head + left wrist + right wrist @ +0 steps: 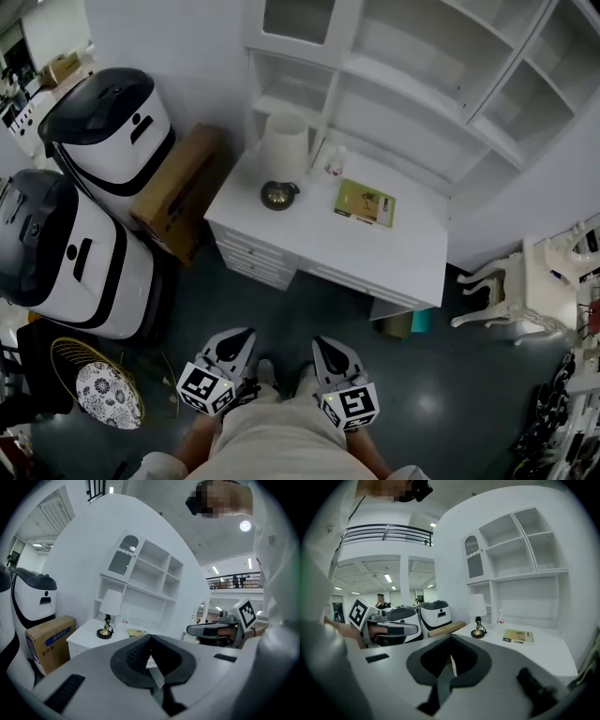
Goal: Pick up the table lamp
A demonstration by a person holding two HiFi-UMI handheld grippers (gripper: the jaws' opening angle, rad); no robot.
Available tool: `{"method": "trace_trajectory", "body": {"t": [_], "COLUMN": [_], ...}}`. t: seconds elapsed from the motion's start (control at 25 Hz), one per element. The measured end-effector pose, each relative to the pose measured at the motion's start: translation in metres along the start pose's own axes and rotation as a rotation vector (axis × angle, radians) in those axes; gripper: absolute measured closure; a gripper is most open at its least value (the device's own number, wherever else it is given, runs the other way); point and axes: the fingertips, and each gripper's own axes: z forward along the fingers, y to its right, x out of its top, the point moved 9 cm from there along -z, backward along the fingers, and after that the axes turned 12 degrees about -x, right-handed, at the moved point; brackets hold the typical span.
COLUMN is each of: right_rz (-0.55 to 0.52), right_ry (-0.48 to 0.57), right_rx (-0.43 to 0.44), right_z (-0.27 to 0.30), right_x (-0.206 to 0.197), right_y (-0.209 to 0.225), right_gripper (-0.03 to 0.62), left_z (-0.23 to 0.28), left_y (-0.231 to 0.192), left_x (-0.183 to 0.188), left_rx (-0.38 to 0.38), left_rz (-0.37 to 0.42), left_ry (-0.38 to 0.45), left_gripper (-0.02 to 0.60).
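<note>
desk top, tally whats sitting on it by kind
table lamp: 1
small bottle: 1
green book: 1
total on the white desk: 3

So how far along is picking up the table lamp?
Nothing is done yet: the table lamp stands on the white desk, untouched. The left gripper and right gripper are both shut and empty, held short of the desk. To do: reach the lamp, open a gripper, grasp and lift.
</note>
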Motion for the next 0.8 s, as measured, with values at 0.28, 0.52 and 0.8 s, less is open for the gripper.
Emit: {"method": "trace_trajectory", "body": {"t": [0.28,0.52,0.8], "right_rz": [0.008,0.002,-0.024], "right_ry": [-0.013,0.014,0.062], "right_rx": [-0.028,0.004,0.061], "right_z": [0.018,0.049,0.089], "right_x": [-0.002,0.012,0.040], "right_y": [0.012,0.032,0.071], "right_gripper": [0.583,0.583,0.583], "left_z": [0.016,0.041,0.089], "left_y": [-0.012,-0.018,-0.031], "left_x": [-0.002,0.012,0.039], "left_rx": [-0.028,-0.014,0.020], "left_rz": [-0.026,-0.018,0.026], "left_ry": [-0.013,-0.017,-0.010], "left_gripper": [0.573,0.572,0.572]}}
